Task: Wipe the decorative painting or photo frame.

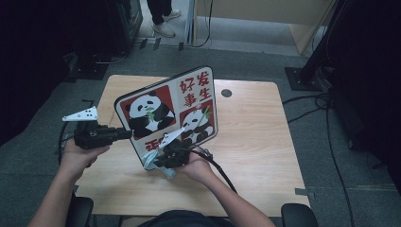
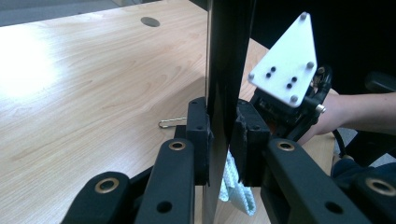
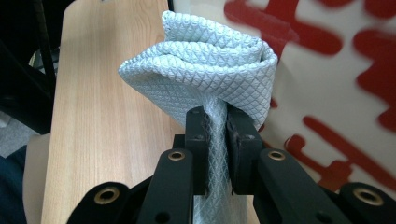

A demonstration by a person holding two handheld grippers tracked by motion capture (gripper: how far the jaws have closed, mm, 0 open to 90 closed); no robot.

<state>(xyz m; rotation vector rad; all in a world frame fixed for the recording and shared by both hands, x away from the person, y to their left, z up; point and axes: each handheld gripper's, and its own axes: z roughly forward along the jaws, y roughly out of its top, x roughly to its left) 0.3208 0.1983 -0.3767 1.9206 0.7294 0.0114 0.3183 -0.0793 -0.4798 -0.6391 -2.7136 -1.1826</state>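
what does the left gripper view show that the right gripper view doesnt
Left gripper view: the left gripper clamped on the panda board's dark edge, a wire clip lying on the table, and the right gripper's grey plate. Right gripper view: the right gripper shut on a bunched light cloth, pressed at the board's white face with red characters. Both: the board, cloth and wooden table.

Panda board (image 1: 171, 108): a thin square panel with rounded corners and a dark rim, its face divided into red and white quarters bearing two pandas and red Chinese characters. It stood tilted on its lower edge near the table's centre, face toward six o'clock, top corner toward one o'clock. Cloth (image 3: 205, 79): a pale blue-grey, diamond-textured rag, bunched into a folded wad, pressed against the board's printed face near its lower edge, at about six o'clock.
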